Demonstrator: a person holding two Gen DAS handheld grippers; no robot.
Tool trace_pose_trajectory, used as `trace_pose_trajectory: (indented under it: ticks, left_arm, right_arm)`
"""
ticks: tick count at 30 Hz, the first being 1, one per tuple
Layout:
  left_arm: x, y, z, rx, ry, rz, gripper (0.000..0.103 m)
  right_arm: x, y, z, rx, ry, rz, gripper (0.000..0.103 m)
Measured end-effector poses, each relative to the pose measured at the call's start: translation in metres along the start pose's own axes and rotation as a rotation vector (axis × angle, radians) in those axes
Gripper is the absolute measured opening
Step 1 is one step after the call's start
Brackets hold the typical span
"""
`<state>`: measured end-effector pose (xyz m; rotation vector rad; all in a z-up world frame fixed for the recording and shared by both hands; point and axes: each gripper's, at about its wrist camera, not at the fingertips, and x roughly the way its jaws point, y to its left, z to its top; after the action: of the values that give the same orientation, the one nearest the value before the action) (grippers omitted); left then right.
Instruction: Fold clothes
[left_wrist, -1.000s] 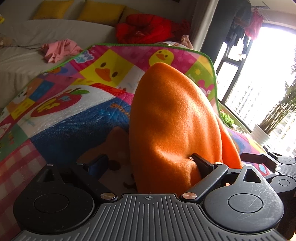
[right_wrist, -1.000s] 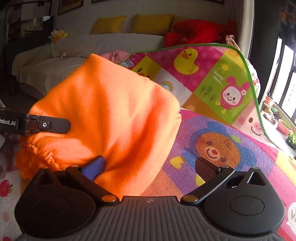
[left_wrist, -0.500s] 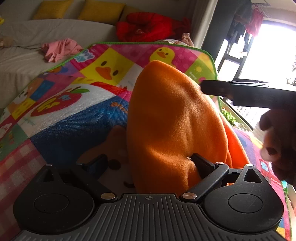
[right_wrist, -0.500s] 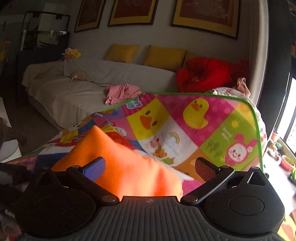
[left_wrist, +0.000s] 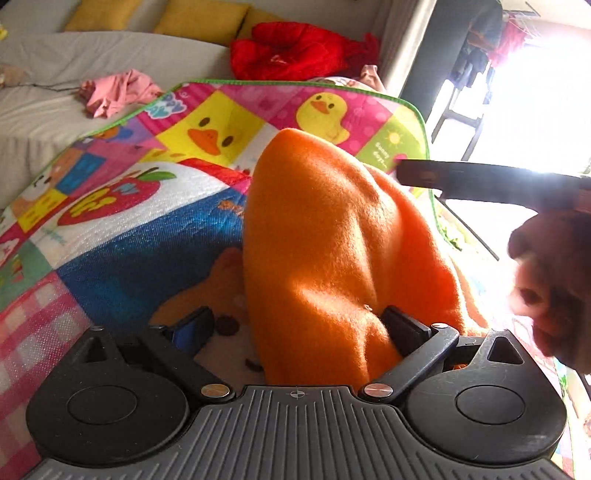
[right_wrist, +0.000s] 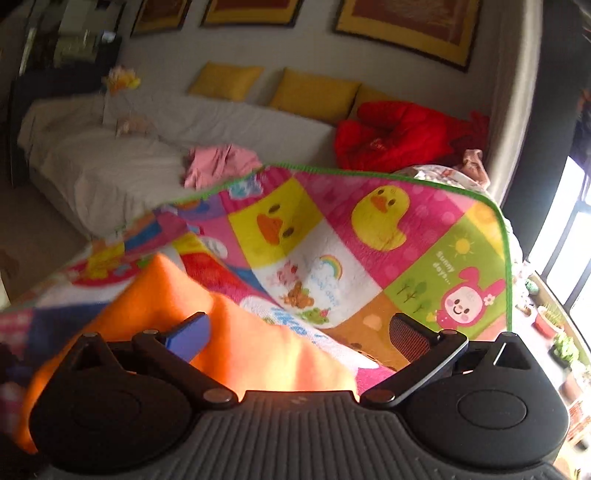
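Note:
An orange fleece garment (left_wrist: 332, 240) lies heaped on a colourful cartoon play mat (left_wrist: 122, 236). My left gripper (left_wrist: 297, 328) is open and low over the mat. The fleece runs up between its fingers and presses against the right finger (left_wrist: 404, 328); the left finger is bare. In the right wrist view my right gripper (right_wrist: 299, 332) is open, raised and tilted up, with the orange fleece (right_wrist: 236, 350) lying below and between its fingers. The left wrist view catches a dark bar of the right-hand tool (left_wrist: 480, 181) and a person's hand (left_wrist: 554, 288) at the right edge.
Behind the mat stands a grey sofa (right_wrist: 110, 162) with a crumpled pink garment (right_wrist: 221, 164), a red bundle (right_wrist: 399, 136) and yellow cushions (right_wrist: 314, 92). A bright window (left_wrist: 535, 103) and potted plants (right_wrist: 557, 332) are on the right.
The right gripper has lifted and tilted up away from the fleece, so its view now takes in the sofa and wall. Its tool and the hand came into the left wrist view. The left gripper barely moved.

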<state>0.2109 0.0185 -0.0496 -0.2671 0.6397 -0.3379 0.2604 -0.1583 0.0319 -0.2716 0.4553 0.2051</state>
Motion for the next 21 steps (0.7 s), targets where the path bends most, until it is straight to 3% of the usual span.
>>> trace_pose_trajectory:
  ticks: [7, 13, 17, 18, 19, 21]
  left_arm:
    - [-0.014, 0.003, 0.008, -0.027, -0.029, -0.01, 0.099]
    - [-0.048, -0.022, 0.05, 0.085, -0.137, -0.103, 0.099]
    - [-0.021, -0.045, 0.079, 0.12, -0.091, -0.195, 0.098]
    - [-0.007, -0.047, 0.084, 0.106, -0.063, -0.202, 0.092]
    - [0.007, -0.047, 0.085, 0.095, -0.036, -0.19, 0.085]
    - [0.036, -0.046, 0.086, 0.09, 0.011, -0.147, 0.082]
  right_arm:
    - [0.019, 0.001, -0.062, 0.008, 0.151, -0.053, 0.103]
    - [0.016, 0.001, -0.07, -0.002, 0.118, -0.047, 0.103]
    - [0.01, -0.006, -0.075, 0.014, 0.112, -0.019, 0.103]
    - [0.009, -0.008, -0.076, 0.018, 0.114, -0.013, 0.103]
    - [0.007, -0.01, -0.078, 0.017, 0.117, -0.011, 0.103]
    - [0.003, -0.014, -0.083, 0.012, 0.12, -0.013, 0.103]
